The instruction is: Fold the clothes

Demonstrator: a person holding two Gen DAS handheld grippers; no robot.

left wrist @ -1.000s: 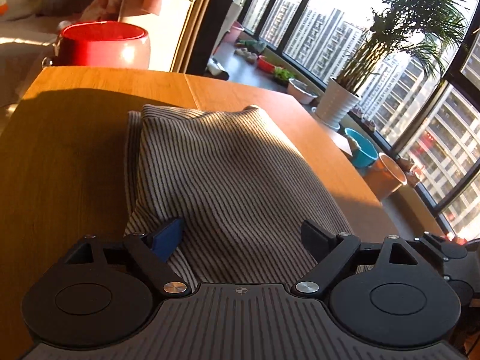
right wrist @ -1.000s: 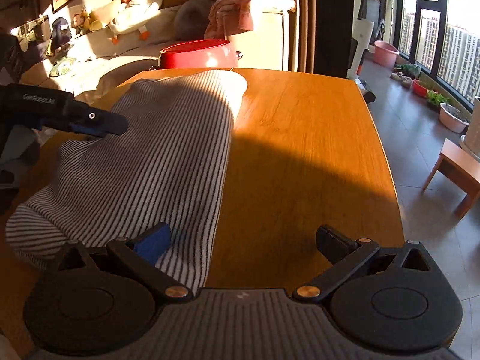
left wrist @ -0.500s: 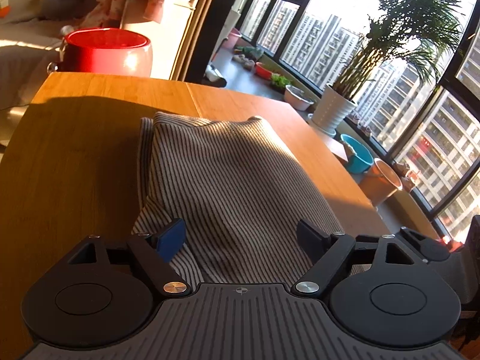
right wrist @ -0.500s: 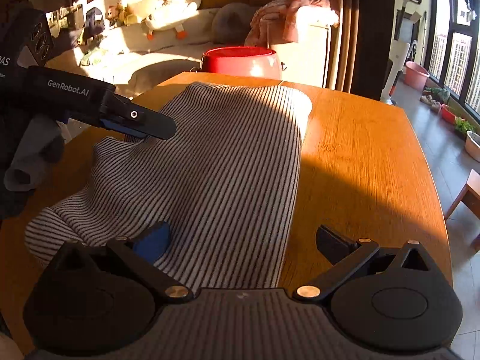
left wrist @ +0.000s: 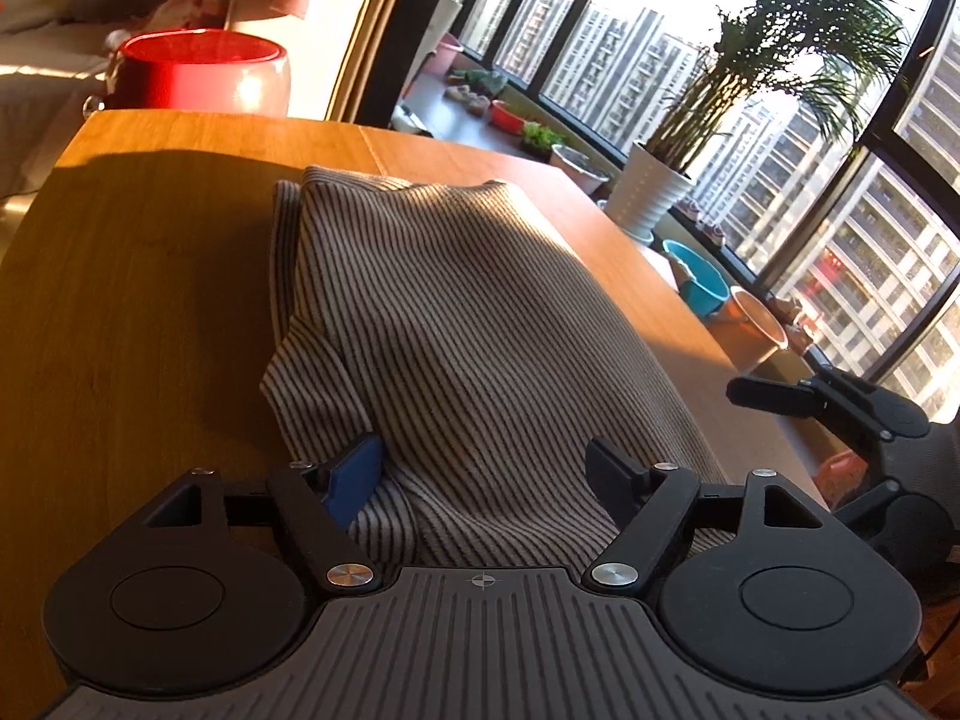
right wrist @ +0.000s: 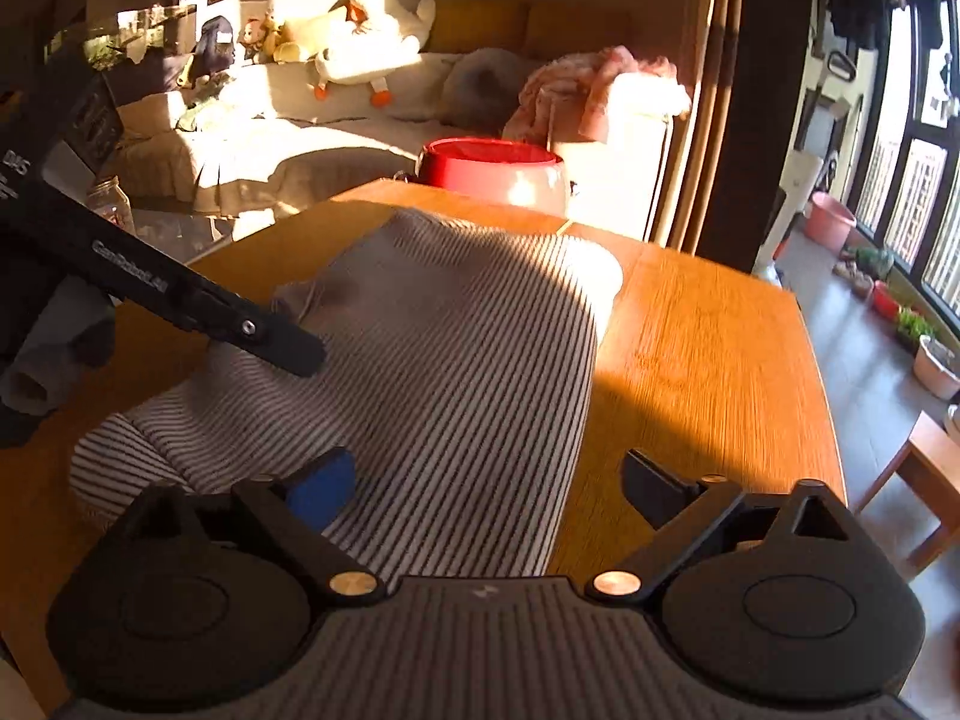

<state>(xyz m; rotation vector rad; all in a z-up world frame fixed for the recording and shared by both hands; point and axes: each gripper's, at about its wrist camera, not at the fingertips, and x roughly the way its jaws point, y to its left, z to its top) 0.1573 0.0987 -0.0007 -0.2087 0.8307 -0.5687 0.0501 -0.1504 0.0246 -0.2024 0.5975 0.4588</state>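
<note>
Your left gripper sits nearest the lens with its jaws released, spread wide across the near end of the striped garment, its blue pad touching the cloth. Your right gripper is likewise released, its blue-padded finger over the same garment's near edge and the other finger over bare wood. The garment lies lengthwise on the wooden table, partly folded, running away from you. Beyond the table's far edge stands a red basin. Past that, a sofa carries a plush duck.
</note>
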